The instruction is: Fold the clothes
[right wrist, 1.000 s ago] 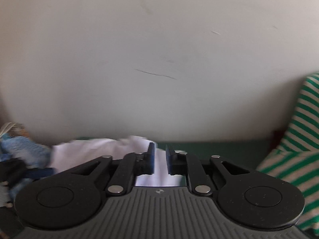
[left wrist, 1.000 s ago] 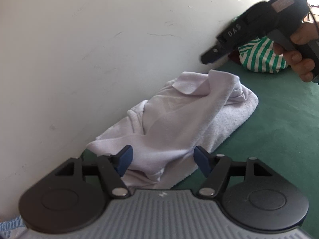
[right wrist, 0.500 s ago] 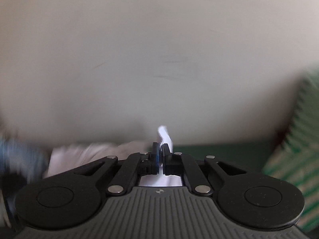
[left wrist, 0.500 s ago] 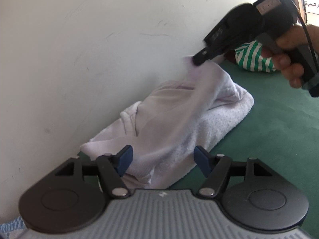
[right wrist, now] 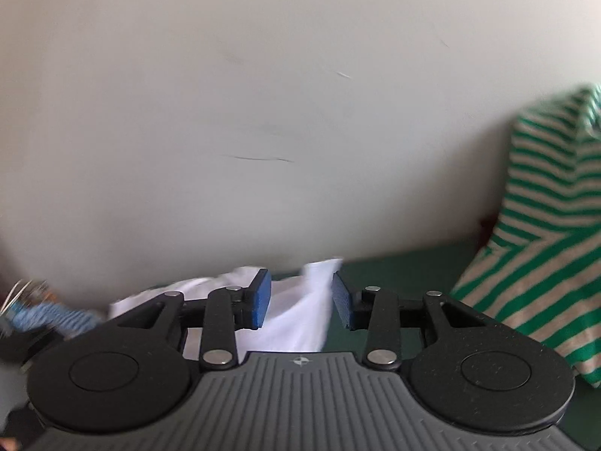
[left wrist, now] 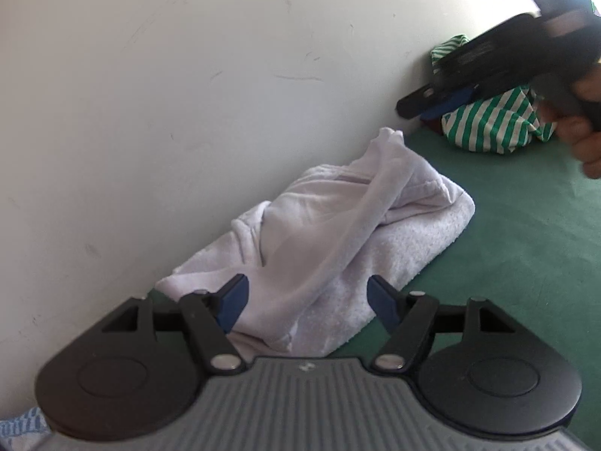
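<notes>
Left wrist view. The left gripper [left wrist: 307, 302] has its jaws spread wide, blue pads [left wrist: 234, 298] well apart, nothing between them. It hangs just over the near end of the white garment [left wrist: 326, 233], and contact with the cloth cannot be confirmed. The garment lies bunched on a folded white towel [left wrist: 413, 248], both pressed along the base of the cream wall [left wrist: 188, 94] on the green surface [left wrist: 526, 244]. One long fold of the garment runs diagonally across the pile, and its far tip stands up against the wall. Upper right, blurred: the right gripper [left wrist: 426, 107], held by a person's hand [left wrist: 578, 131], in the air above and beyond the garment's far tip, clear of the cloth. From this side its opening cannot be judged. Behind it, a green-and-white striped garment [left wrist: 492, 127] is heaped in the corner. A scrap of blue-and-white cloth [left wrist: 20, 426] shows at the lower left edge.

Right wrist view. The right gripper [right wrist: 300, 297] is released, jaws parted, blue pads [right wrist: 260, 298] apart. The white garment [right wrist: 296, 312] shows through the gap, its raised tip near the right-side pad. Gripping nothing; touch uncertain. The striped garment [right wrist: 541, 233] fills the right side, against the wall [right wrist: 281, 94]. Blue-and-white cloth [right wrist: 49, 317] at left, smeared by blur.
</notes>
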The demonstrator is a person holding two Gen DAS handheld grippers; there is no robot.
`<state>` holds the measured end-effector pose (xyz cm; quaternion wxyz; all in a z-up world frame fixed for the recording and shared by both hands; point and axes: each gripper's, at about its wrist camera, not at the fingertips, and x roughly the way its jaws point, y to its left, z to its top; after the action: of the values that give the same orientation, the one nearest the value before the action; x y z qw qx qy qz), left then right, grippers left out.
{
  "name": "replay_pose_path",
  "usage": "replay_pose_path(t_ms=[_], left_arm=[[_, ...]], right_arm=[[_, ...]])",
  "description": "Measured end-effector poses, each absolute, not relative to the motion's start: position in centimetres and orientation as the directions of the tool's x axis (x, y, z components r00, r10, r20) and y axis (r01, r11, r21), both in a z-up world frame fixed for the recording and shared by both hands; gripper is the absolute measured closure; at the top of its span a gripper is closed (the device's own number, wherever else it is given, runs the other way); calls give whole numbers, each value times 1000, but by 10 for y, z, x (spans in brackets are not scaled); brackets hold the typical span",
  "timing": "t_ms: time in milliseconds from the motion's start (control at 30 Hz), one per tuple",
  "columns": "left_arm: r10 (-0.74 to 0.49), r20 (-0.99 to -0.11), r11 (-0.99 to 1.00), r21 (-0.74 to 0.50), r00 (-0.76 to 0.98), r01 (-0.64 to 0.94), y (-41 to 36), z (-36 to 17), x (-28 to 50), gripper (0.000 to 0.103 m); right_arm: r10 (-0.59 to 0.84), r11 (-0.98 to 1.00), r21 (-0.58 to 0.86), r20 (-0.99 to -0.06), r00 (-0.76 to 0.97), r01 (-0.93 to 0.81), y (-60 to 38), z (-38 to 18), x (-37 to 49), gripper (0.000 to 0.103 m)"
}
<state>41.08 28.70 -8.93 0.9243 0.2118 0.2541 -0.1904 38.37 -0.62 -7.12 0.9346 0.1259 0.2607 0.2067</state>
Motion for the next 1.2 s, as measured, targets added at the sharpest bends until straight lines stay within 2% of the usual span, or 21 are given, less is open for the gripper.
replay_pose_path(t_ms=[133, 233, 267, 300, 333, 367, 467, 600, 633, 667, 733, 800, 867, 900, 1033, 1200], left_arm=[[-222, -568, 828, 319, 792, 461, 283, -95, 415, 37], [-208, -567, 817, 347, 797, 460, 278, -96, 414, 40], [-210, -571, 818, 342, 793, 463, 278, -95, 414, 47], [-215, -576, 818, 335, 789, 468, 279, -93, 415, 54], [-231, -583, 816, 320, 779, 481, 280, -91, 415, 76], [-243, -586, 815, 309, 773, 491, 283, -88, 414, 85], [-252, -597, 814, 295, 762, 501, 292, -85, 414, 86], [-257, -619, 819, 269, 742, 507, 296, -89, 420, 86], [-263, -619, 812, 272, 740, 516, 296, -87, 417, 86], [-269, -619, 805, 276, 738, 525, 296, -85, 414, 81], [-298, -618, 793, 264, 728, 549, 299, -78, 408, 74], [-328, -611, 788, 243, 720, 566, 304, -71, 401, 72], [-351, -601, 788, 225, 718, 574, 308, -63, 396, 66], [-359, -593, 791, 216, 721, 572, 308, -61, 396, 66], [-363, -575, 809, 196, 733, 555, 303, -58, 400, 58], [-296, -621, 827, 213, 726, 520, 285, -80, 420, 58]], right_arm=[[474, 881, 268, -482, 737, -391, 21, -78, 372, 61], [494, 869, 267, -484, 722, -416, 37, -88, 376, 62], [496, 868, 262, -498, 711, -422, 42, -90, 379, 83], [507, 861, 260, -498, 703, -437, 43, -90, 375, 98], [518, 854, 258, -498, 695, -451, 44, -89, 372, 97], [529, 847, 257, -498, 688, -465, 46, -88, 368, 97], [550, 818, 199, -544, 633, -540, 36, -91, 372, 97], [490, 832, 142, -642, 590, -536, 41, -105, 372, 97], [477, 836, 132, -654, 587, -533, 40, -103, 374, 90], [465, 839, 122, -666, 583, -530, 38, -101, 375, 84], [462, 844, 107, -643, 611, -525, 40, -95, 373, 72], [453, 840, 60, -623, 638, -539, 48, -93, 371, 68], [445, 835, 12, -602, 663, -550, 56, -91, 369, 68], [442, 832, -13, -591, 675, -555, 60, -90, 368, 68], [430, 815, -110, -543, 722, -568, 76, -87, 363, 62], [420, 788, -232, -476, 773, -570, 96, -82, 358, 63]])
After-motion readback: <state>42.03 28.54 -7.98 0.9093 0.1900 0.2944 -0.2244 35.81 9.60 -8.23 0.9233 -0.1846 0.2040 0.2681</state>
